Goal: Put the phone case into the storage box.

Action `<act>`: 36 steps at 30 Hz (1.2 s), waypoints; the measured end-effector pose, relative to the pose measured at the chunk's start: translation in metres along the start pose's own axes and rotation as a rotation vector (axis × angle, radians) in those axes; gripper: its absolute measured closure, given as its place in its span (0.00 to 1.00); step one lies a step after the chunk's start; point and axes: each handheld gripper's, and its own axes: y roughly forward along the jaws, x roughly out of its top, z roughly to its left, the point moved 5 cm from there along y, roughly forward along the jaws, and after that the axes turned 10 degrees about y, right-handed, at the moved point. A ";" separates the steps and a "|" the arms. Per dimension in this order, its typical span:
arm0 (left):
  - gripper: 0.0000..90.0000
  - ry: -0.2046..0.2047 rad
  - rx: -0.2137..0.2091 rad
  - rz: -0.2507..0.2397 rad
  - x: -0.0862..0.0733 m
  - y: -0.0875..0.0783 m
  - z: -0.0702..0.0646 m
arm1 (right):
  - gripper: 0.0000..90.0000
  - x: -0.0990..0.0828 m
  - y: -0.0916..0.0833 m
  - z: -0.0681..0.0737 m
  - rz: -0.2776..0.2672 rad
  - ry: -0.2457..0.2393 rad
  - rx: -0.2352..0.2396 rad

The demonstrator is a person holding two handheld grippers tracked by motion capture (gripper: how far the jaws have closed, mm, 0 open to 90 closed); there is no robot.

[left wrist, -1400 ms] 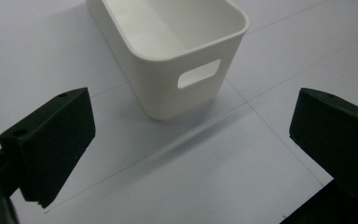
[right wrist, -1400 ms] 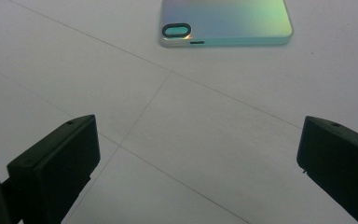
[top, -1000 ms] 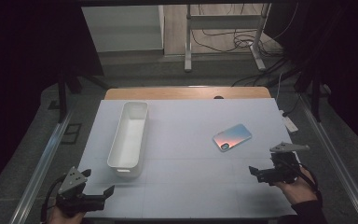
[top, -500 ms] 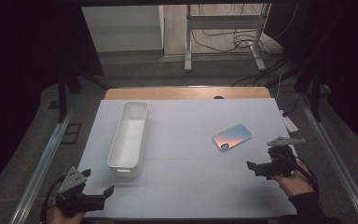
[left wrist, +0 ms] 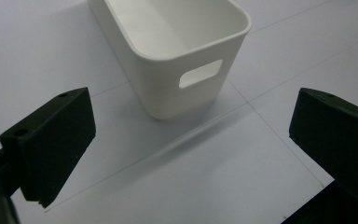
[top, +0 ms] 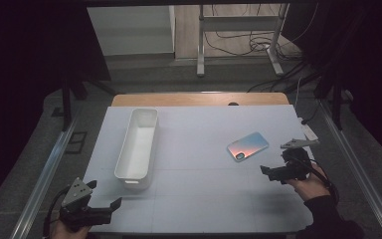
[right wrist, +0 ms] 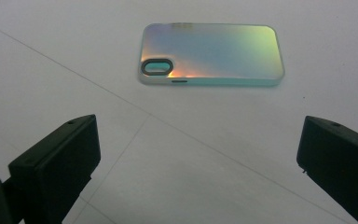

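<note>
An iridescent phone case (top: 247, 146) (right wrist: 212, 54) lies flat on the white table (top: 204, 129), right of centre, camera cutout toward the near side. My right gripper (top: 270, 172) (right wrist: 198, 163) hovers open just short of it, nothing between its jaws. A long white bin (top: 138, 148) (left wrist: 172, 46) with a handle slot stands left of centre and looks empty. My left gripper (top: 110, 208) (left wrist: 191, 154) is open at the table's near left corner, facing the bin's near end.
A wooden strip (top: 199, 98) runs along the table's far edge. Metal rails (top: 45, 174) flank both sides. Beyond the table are desk legs and cables (top: 238, 40) on the floor. Bare table surface lies between bin and case.
My right gripper has moved forward and a little left, closer to the phone case. The left gripper has stayed put.
</note>
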 end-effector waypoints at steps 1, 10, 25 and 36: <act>0.01 0.000 0.000 0.000 0.000 0.000 0.000 | 0.00 0.001 0.001 0.000 0.000 -0.003 0.000; 0.01 0.001 0.000 0.000 0.000 0.000 0.000 | 0.00 0.010 0.011 -0.002 0.012 -0.014 0.011; 0.01 -0.001 -0.001 -0.001 0.000 0.000 0.000 | 0.00 0.025 0.025 -0.006 0.028 -0.004 0.018; 0.01 0.000 -0.004 0.000 0.000 0.000 0.000 | 0.00 0.033 0.037 -0.012 0.058 -0.009 -0.011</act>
